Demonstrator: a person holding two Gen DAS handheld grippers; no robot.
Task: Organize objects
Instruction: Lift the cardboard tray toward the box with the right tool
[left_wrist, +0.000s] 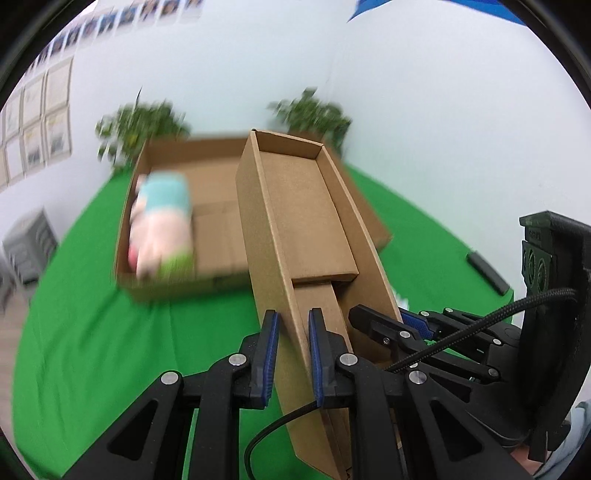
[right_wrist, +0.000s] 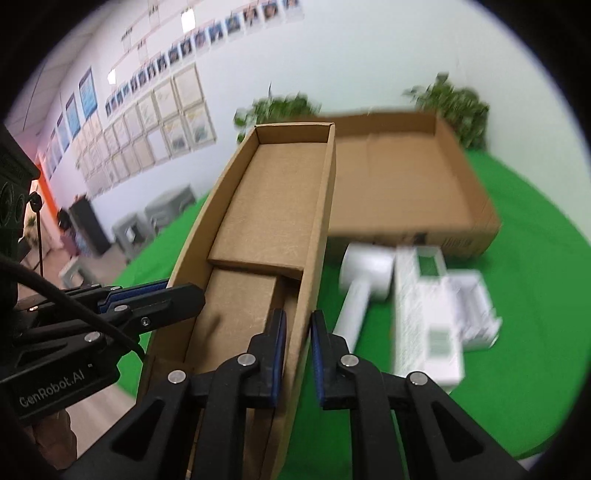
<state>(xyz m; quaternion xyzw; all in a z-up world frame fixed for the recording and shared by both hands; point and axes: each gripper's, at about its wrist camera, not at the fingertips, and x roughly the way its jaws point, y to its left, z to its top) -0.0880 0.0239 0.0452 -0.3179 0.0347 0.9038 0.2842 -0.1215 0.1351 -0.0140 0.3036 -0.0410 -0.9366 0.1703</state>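
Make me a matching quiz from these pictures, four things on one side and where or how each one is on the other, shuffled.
1 narrow brown cardboard tray
2 pink and teal plush toy
3 white handheld hair dryer
4 left claw

a lying on the green cloth
b inside the wide brown cardboard box
c gripped on both long walls
d shut on a tray wall

Pairs: 1-c, 2-b, 3-a, 4-d

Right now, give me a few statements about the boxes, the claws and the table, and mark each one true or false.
1. Both claws grip the narrow cardboard box. True: left claw on one long wall, right claw on the other.
2. The big cardboard tray is empty. False: a soft toy lies inside.
3. The tablecloth is blue. False: green.
4. A white handheld appliance lies on the table. True.
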